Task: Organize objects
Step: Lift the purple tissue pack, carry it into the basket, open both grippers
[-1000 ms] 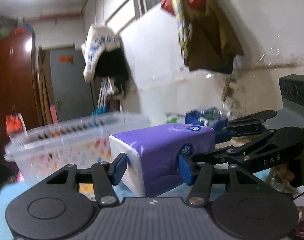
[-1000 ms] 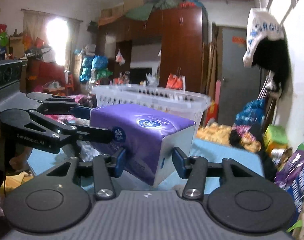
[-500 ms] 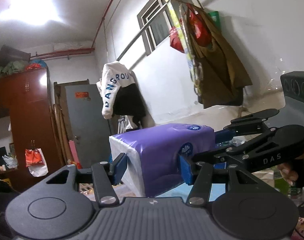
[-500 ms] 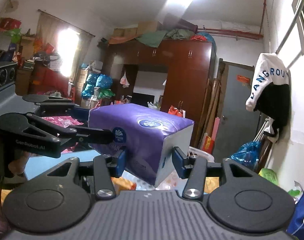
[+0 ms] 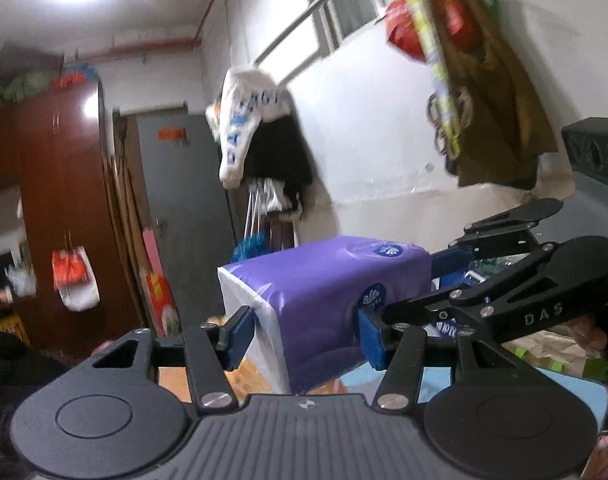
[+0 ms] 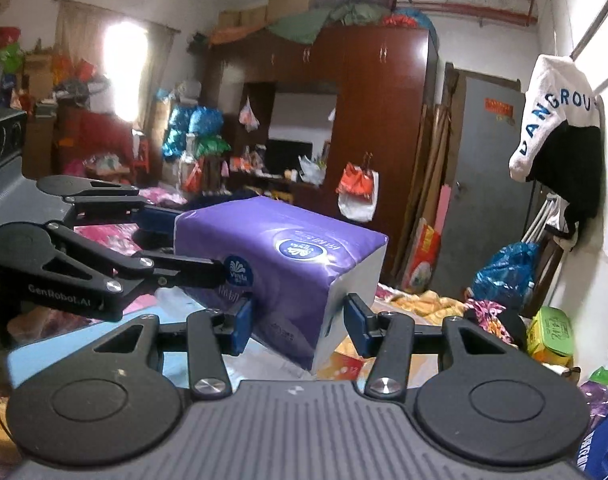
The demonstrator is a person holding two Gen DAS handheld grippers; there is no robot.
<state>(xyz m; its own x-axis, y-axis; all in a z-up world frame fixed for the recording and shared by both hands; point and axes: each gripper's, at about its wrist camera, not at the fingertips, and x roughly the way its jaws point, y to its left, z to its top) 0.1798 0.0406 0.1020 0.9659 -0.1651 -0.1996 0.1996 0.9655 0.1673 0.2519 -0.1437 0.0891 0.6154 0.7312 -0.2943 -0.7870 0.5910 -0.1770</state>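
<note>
Both grippers clamping the purple tissue pack point(image 5: 324, 280) midair — left gripper point(image 5: 304, 330) and right gripper point(image 6: 295, 320) carrying it; next calling for a drop spot, none showing.

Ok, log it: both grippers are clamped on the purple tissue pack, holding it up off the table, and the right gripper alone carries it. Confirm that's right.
Not quite: it is not carried by the right gripper alone. The left gripper is clamped on the purple tissue pack too, one gripper at each end. Both wrist views show the other gripper's fingers on the far end. The rest stands.
</note>
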